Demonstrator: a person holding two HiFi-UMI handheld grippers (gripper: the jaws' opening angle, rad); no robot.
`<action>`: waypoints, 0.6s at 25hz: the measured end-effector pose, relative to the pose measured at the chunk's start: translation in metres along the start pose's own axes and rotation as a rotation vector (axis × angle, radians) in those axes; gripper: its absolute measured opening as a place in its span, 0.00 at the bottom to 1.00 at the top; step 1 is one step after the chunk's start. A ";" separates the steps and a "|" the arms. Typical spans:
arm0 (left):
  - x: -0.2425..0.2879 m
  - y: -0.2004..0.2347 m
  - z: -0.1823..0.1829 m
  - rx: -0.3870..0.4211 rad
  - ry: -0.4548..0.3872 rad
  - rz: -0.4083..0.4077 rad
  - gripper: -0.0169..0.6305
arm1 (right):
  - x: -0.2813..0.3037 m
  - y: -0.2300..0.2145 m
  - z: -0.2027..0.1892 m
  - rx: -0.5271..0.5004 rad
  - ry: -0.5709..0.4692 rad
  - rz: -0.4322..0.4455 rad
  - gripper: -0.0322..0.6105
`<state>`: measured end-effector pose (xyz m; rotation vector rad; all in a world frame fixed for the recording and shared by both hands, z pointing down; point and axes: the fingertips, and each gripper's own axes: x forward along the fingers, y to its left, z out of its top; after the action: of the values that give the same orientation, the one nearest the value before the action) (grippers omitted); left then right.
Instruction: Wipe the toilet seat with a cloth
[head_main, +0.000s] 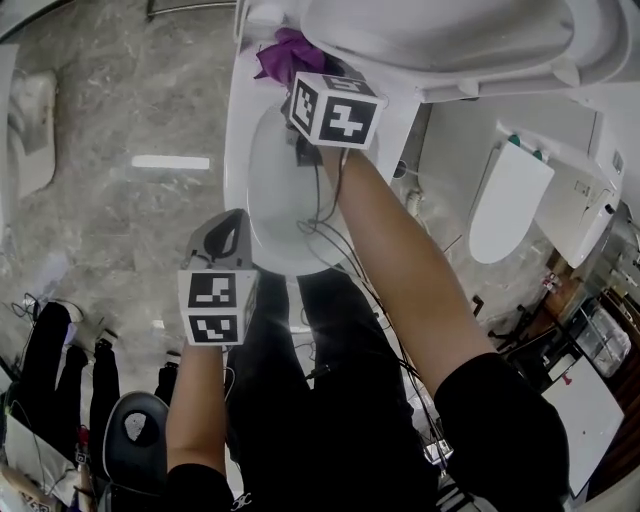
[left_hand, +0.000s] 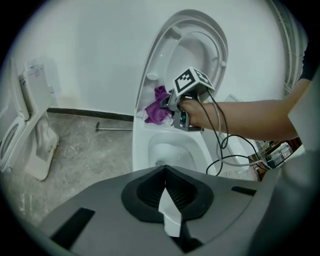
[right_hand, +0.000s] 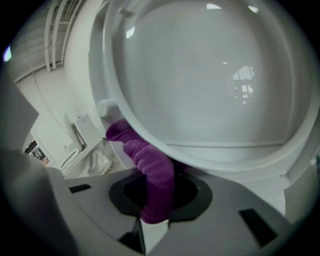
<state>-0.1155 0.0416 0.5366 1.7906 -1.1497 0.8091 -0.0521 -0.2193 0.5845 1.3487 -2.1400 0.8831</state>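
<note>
Grips the purple cloth (right_hand: 156, 175) in the right claw (right_hand: 152, 227), jaws closed on its lower end, the rest bunching up and away from the pads. Has the cloth at the back of the toilet rim (head_main: 238, 150), on the hinge side, right under the lower edge of the raised toilet seat (right_hand: 200, 75); cannot tell whether it presses on the rim or only brushes it. Holds the left claw (left_hand: 169, 220) empty, jaws together, near the front of the bowl (left_hand: 167, 147), well apart from the cloth. Trails black cables (head_main: 335, 225) from the right forearm over the bowl. Stands on a grey marbled floor (head_main: 120, 120), a second toilet (head_main: 510, 200) off to the right in the head view.
</note>
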 end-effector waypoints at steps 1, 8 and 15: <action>0.001 -0.002 -0.001 0.005 0.005 -0.002 0.03 | -0.003 -0.009 -0.003 0.013 0.008 -0.011 0.18; 0.011 -0.017 0.002 0.041 0.027 -0.013 0.03 | -0.026 -0.092 -0.033 0.134 0.068 -0.153 0.18; 0.027 -0.048 0.008 0.075 0.043 -0.033 0.03 | -0.051 -0.153 -0.039 0.146 0.074 -0.202 0.18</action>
<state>-0.0608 0.0350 0.5420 1.8399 -1.0723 0.8777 0.1099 -0.2077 0.6192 1.5470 -1.8759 1.0060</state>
